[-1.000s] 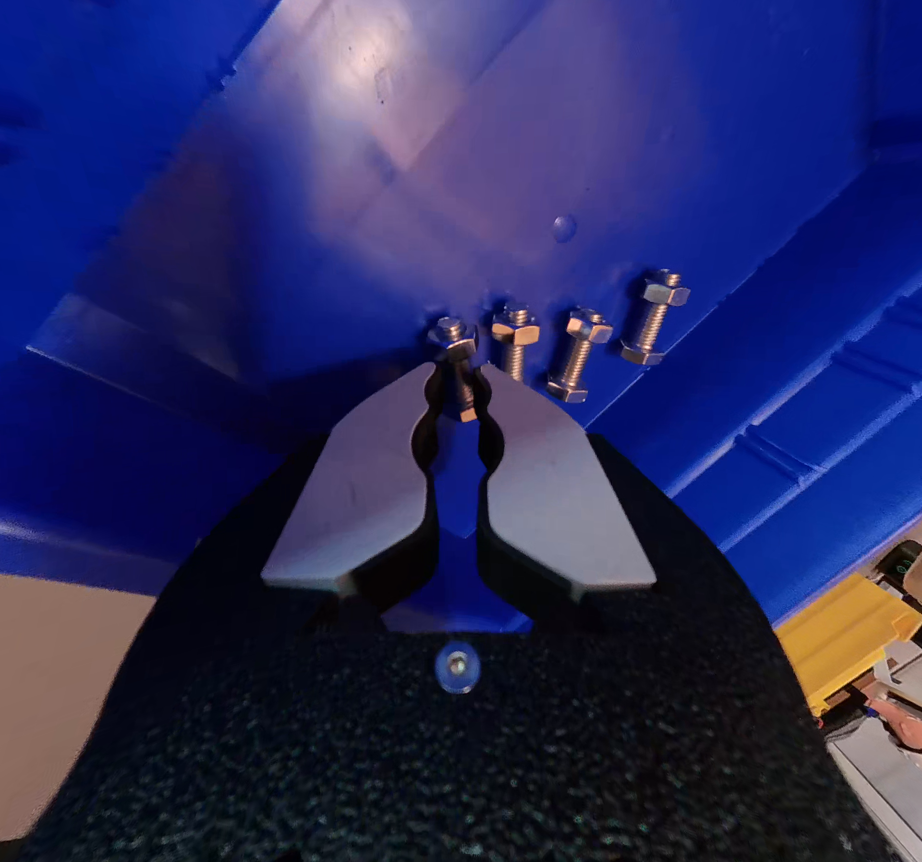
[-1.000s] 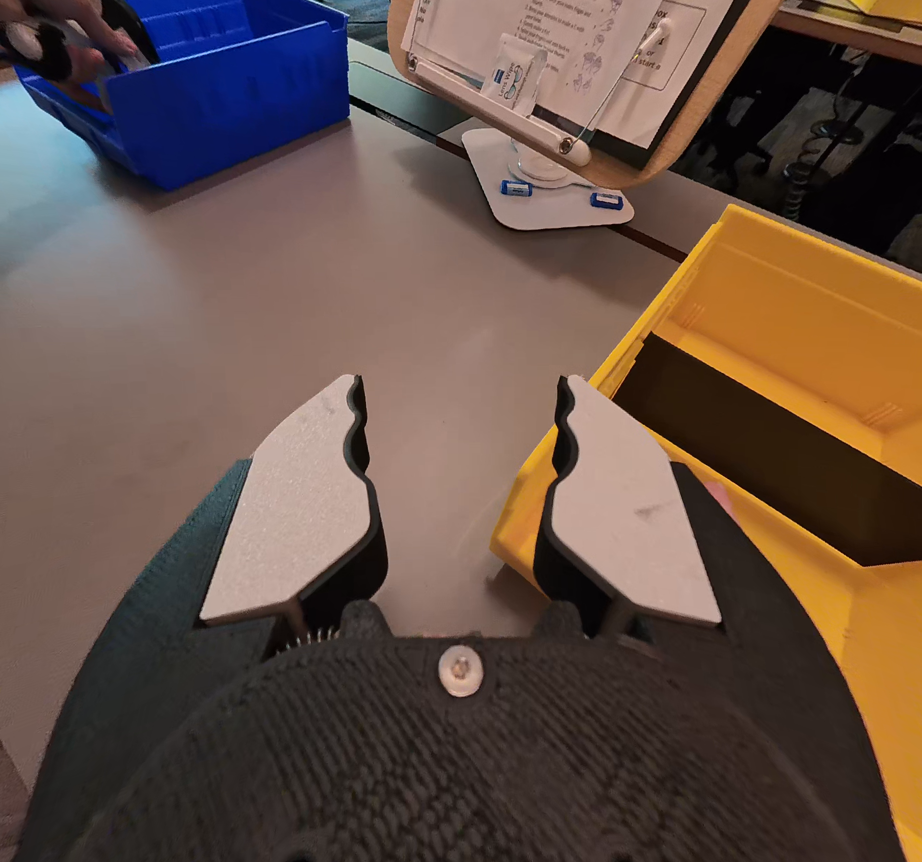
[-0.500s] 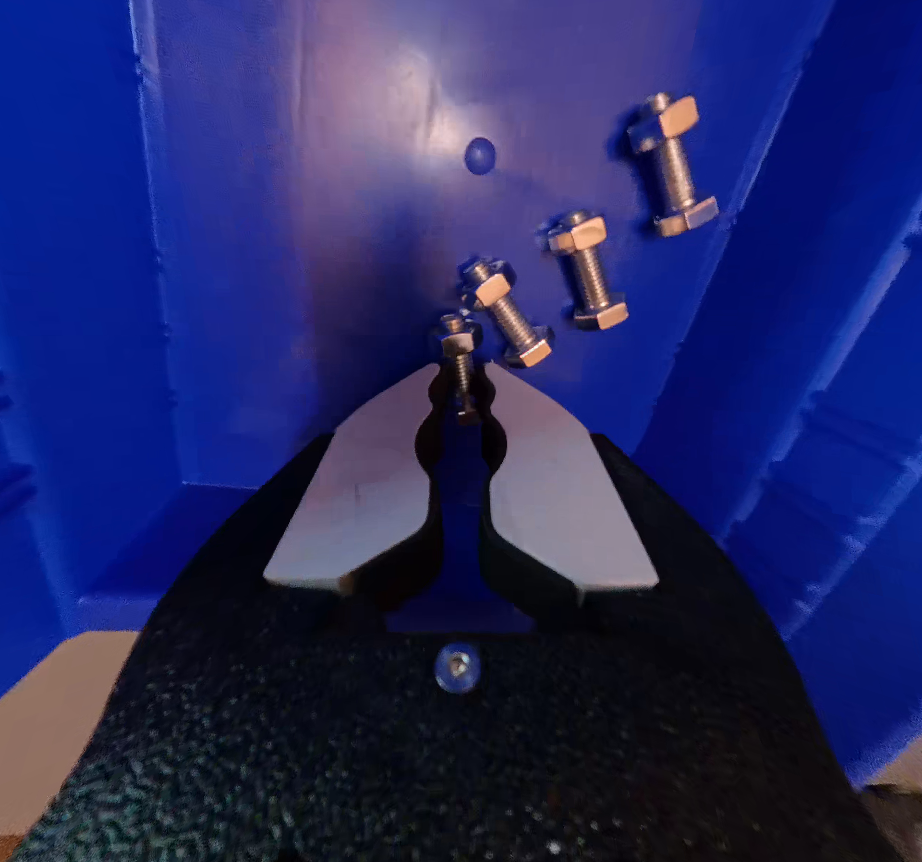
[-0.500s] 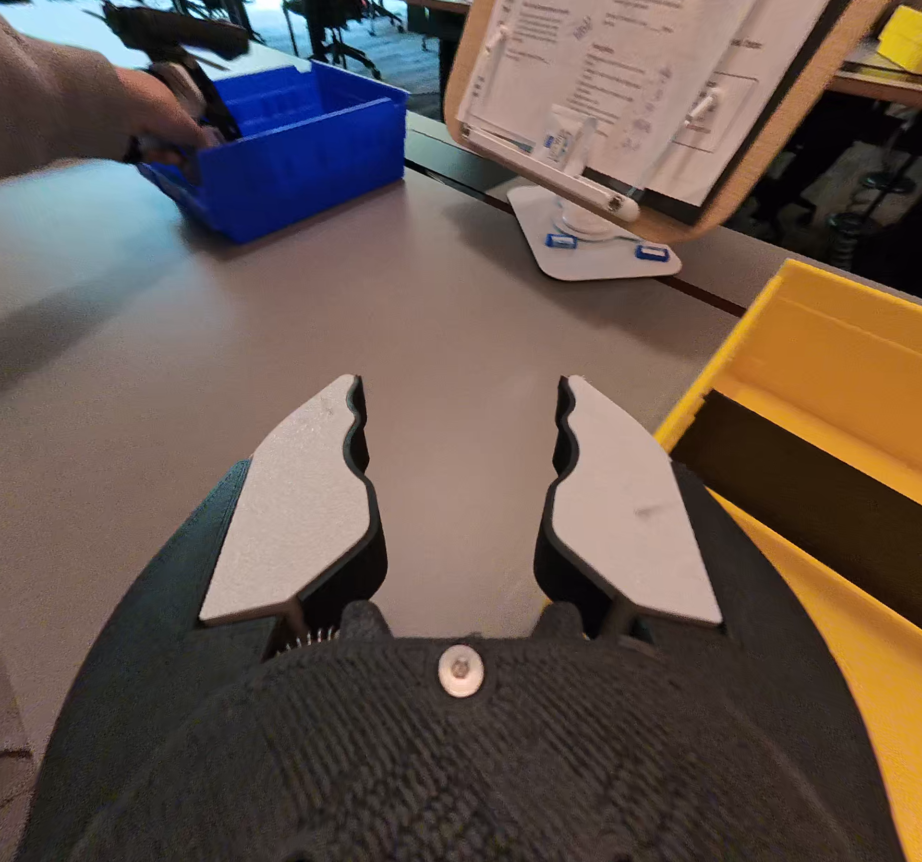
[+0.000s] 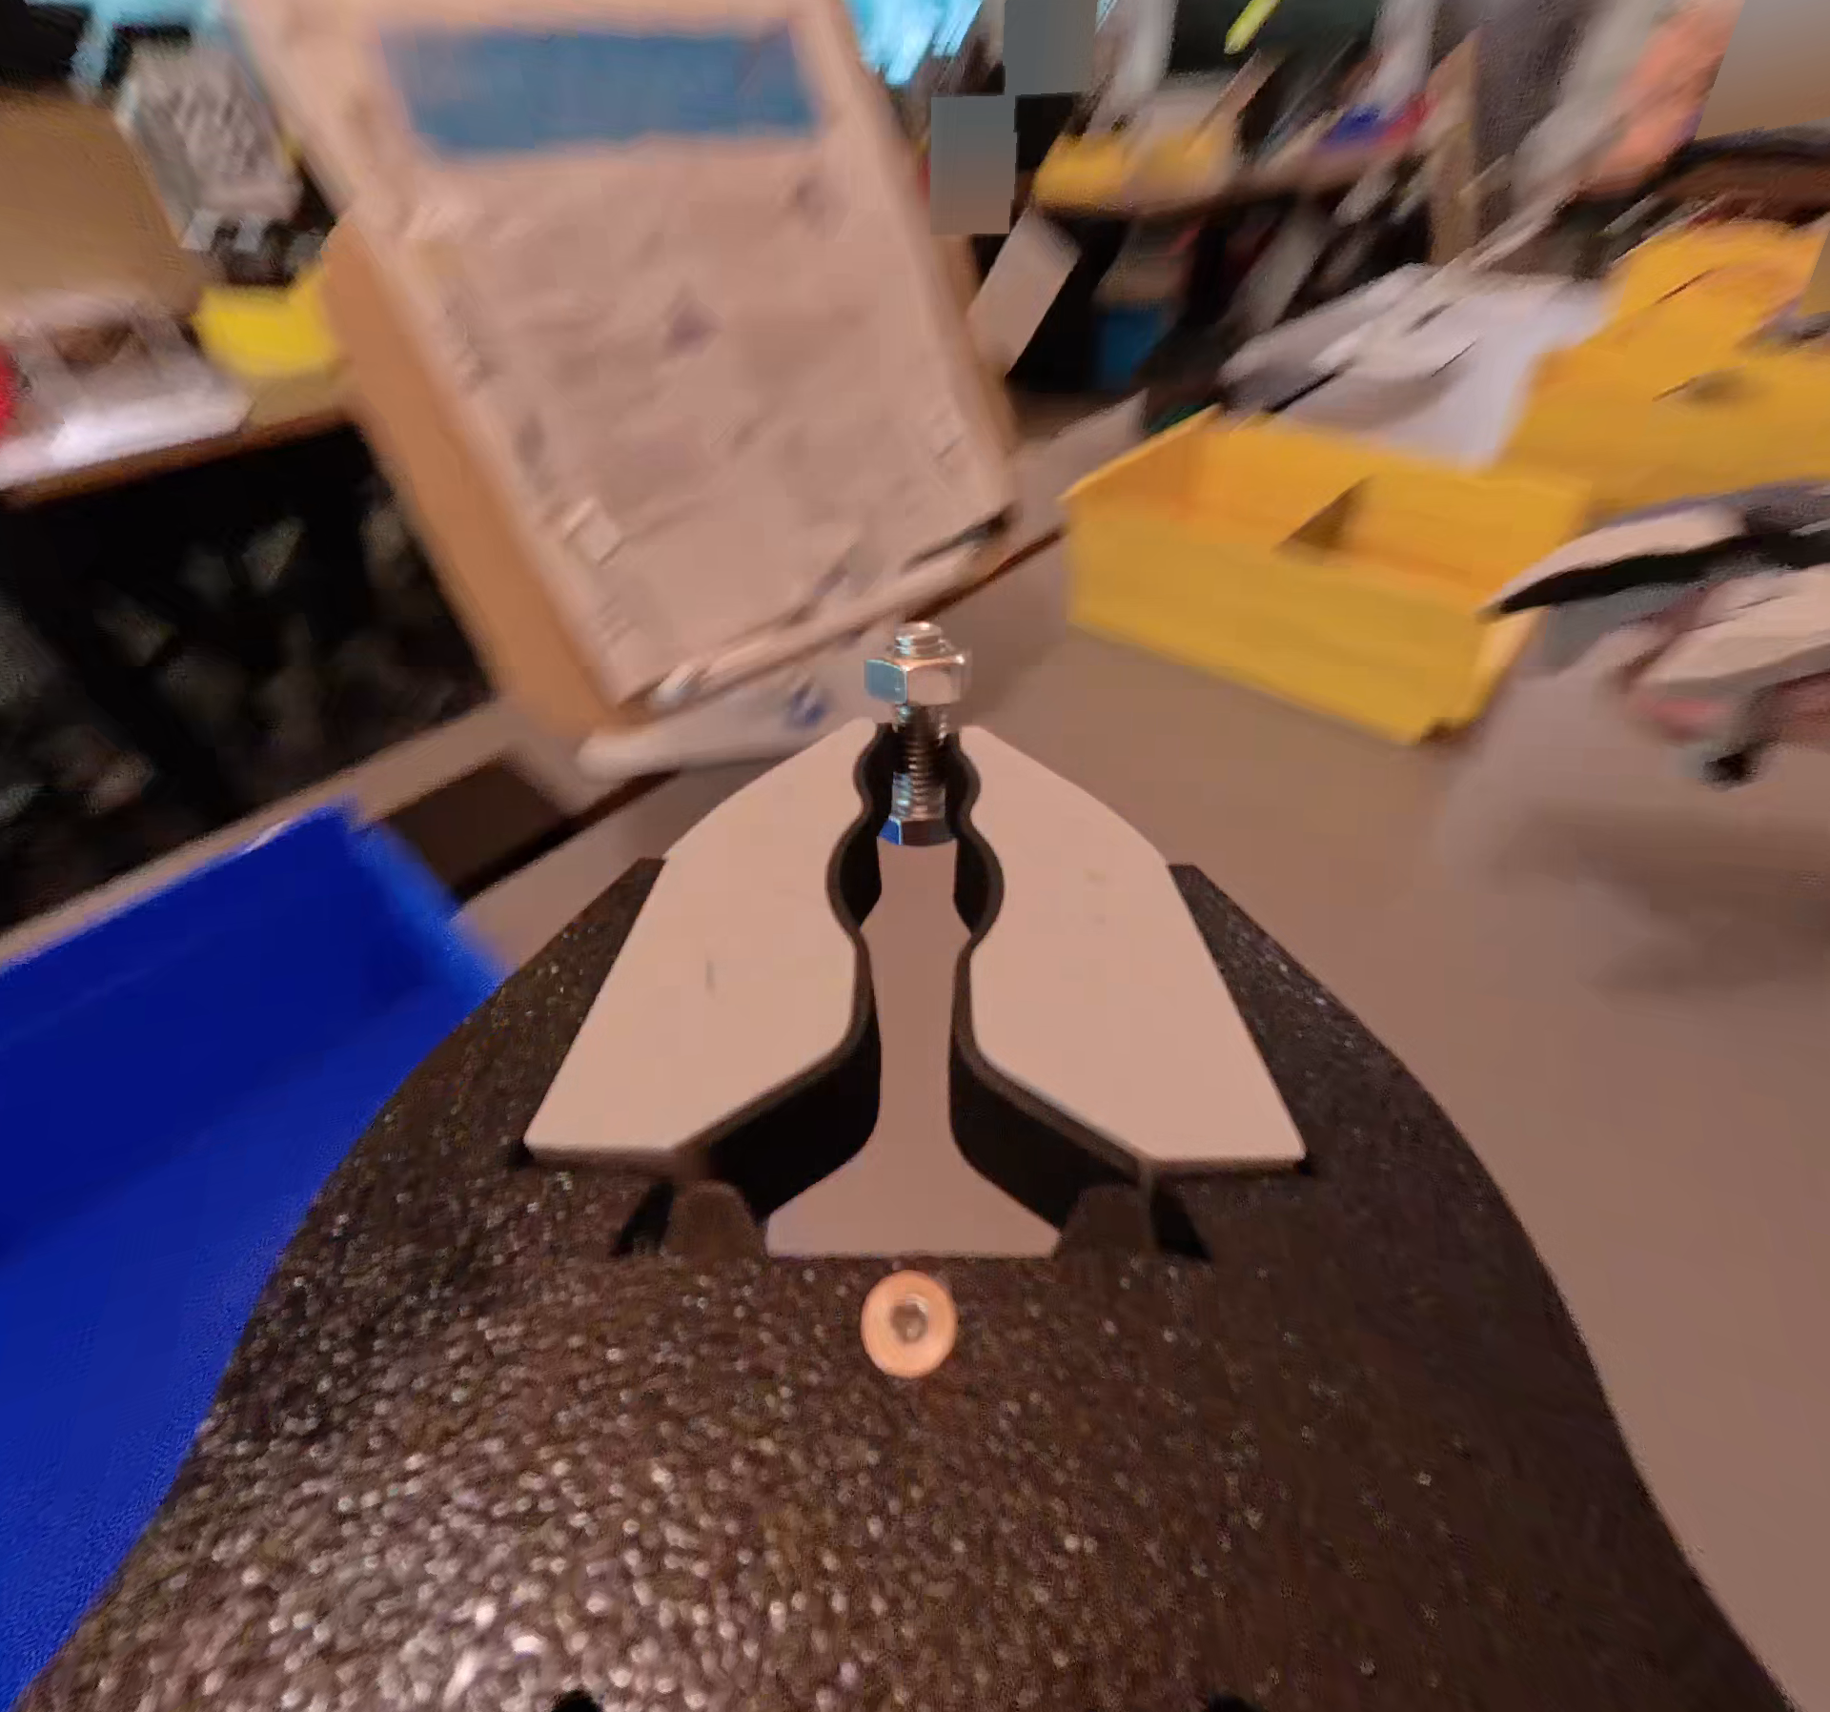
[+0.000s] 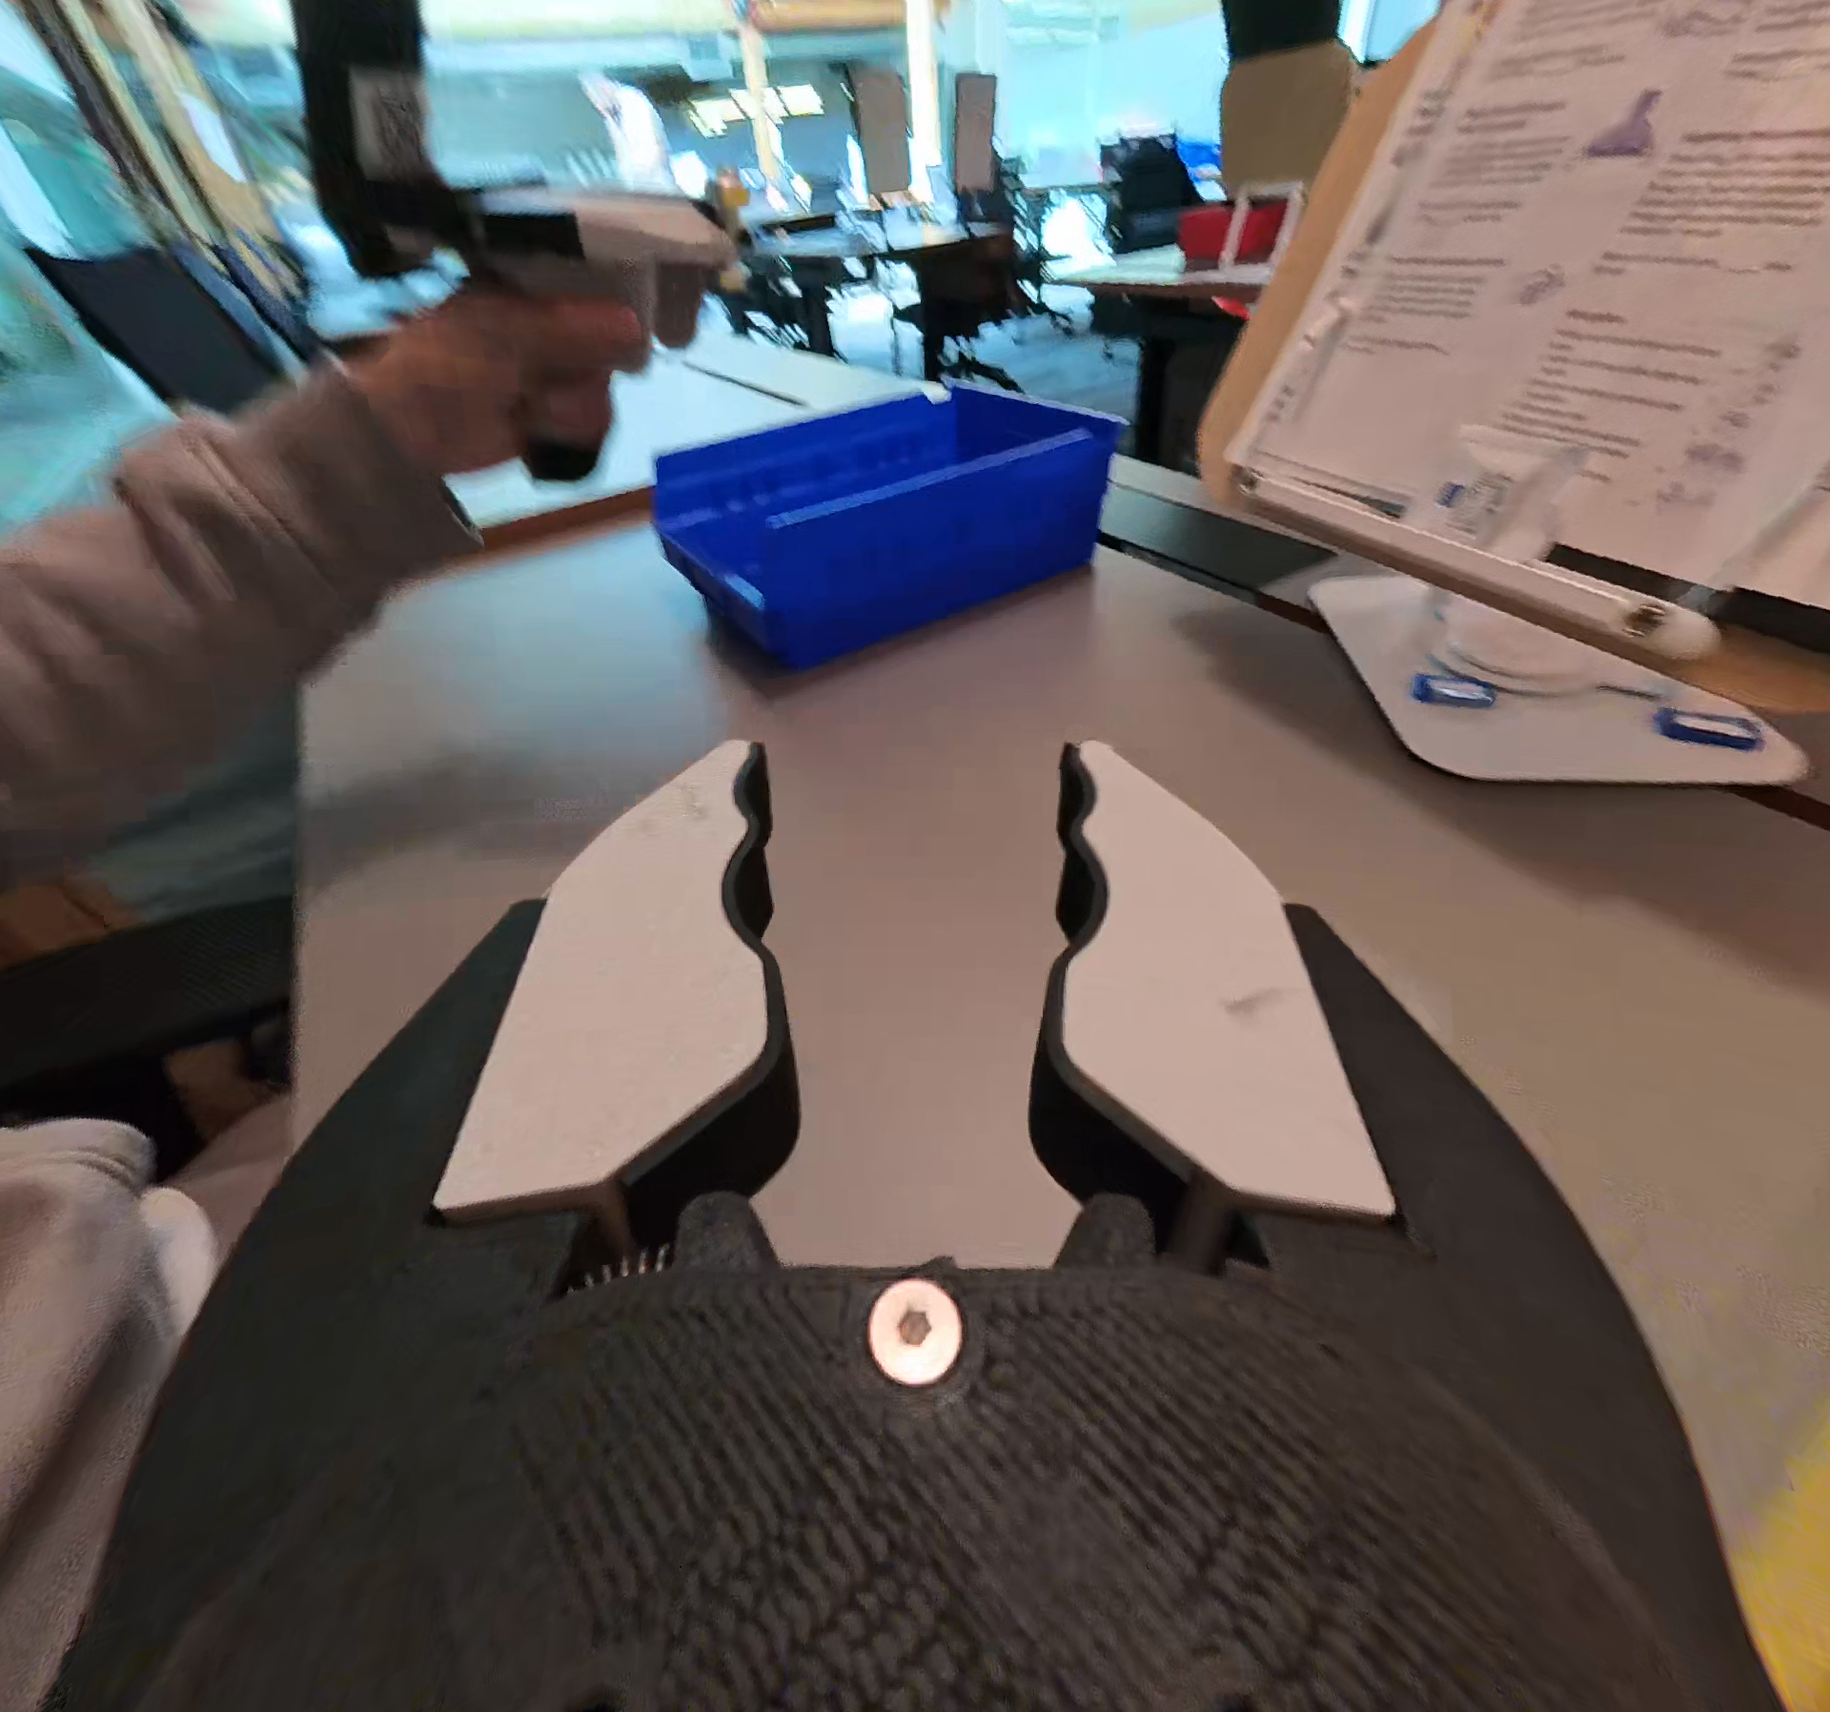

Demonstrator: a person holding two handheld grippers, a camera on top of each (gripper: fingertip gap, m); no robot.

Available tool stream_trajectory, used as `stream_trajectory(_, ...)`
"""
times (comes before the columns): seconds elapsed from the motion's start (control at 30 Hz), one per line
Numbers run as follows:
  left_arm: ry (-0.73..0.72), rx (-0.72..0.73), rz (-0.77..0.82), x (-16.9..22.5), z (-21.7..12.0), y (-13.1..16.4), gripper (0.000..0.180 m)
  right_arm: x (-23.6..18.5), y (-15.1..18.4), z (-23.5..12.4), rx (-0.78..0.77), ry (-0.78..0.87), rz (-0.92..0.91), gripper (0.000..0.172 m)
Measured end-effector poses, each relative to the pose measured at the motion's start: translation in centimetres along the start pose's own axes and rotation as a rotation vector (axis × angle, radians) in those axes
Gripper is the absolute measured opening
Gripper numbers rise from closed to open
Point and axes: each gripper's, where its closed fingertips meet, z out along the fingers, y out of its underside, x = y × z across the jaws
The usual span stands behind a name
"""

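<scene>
Steel: one bolt point(image 5: 916, 753) with a nut sits clenched upright in the left tongs point(image 5: 916, 773), above the grey desk point(image 5: 1238, 872). One blue bin point(image 6: 881, 526) stands at the desk's far edge, one paper stand point(image 6: 1545, 674) farther right. Right tongs point(image 6: 911, 813) gape, bare. Office room behind, blurred.

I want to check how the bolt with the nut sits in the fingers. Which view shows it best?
The left wrist view: the silver bolt stands sharp and close, clamped by its threaded shank in the left gripper, nut end out beyond the fingertips. The right wrist view shows that gripper only far off and blurred in a hand; no bolt can be made out.
</scene>
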Motion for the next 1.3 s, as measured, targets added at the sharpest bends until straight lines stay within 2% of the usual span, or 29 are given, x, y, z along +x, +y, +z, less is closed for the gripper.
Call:
stream_trajectory(0.07, 0.181, 0.142, -0.057, 5.0, 1.4, -0.4, 0.009, -1.0, -1.1, 0.4, 0.084, -0.043, 0.056, 0.054)
stream_trajectory(0.13, 0.341, 0.229, -0.146, 9.1, 3.4, 0.5, 0.009, -1.4, -1.9, 0.7, 0.14, -0.05, 0.078, 0.055)
stream_trajectory(0.27, 0.576, 0.297, -0.277, 14.6, 7.9, 4.1, 0.008, -2.1, -1.2, 1.3, 0.114, -0.023, 0.029, 0.064)
stream_trajectory(0.37, 0.683, 0.323, -0.37, 17.1, 10.0, 5.9, 0.008, -2.0, -0.4, 1.6, 0.071, 0.03, -0.061, 0.068)
stream_trajectory(0.47, 0.675, 0.197, -0.325, 18.5, 11.3, 8.2, 0.009, -1.7, 0.6, 2.0, 0.037, 0.043, -0.091, 0.069)
stream_trajectory(0.6, 0.623, 0.096, -0.156, 19.3, 11.1, 10.5, 0.009, -1.7, 1.6, 3.1, 0.041, -0.014, -0.045, 0.053)
stream_trajectory(0.73, 0.617, 0.169, -0.121, 19.8, 10.7, 9.2, 0.009, -1.9, 2.8, 4.0, 0.022, -0.049, -0.039, 0.046)
stream_trajectory(0.9, 0.612, 0.16, -0.139, 19.7, 11.1, 9.2, 0.009, -2.6, 2.1, 4.0, 0.064, -0.065, -0.053, 0.032)
stream_trajectory(1.1, 0.613, 0.213, -0.133, 19.8, 10.6, 8.5, 0.009, -2.0, 1.8, 4.0, 0.097, -0.05, -0.038, 0.029)
stream_trajectory(1.17, 0.595, 0.214, -0.138, 19.3, 10.5, 8.5, 0.008, -1.5, 1.9, 3.8, 0.095, -0.036, -0.044, 0.034)
stream_trajectory(1.23, 0.583, 0.245, -0.16, 18.5, 10.2, 8.1, 0.009, 0.5, 1.3, 2.9, 0.116, 0.048, -0.037, 0.03)
stream_trajectory(1.3, 0.563, 0.264, -0.171, 17.8, 9.9, 7.9, 0.009, 2.5, 0.2, 1.4, 0.178, 0.093, 0.038, 0.038)
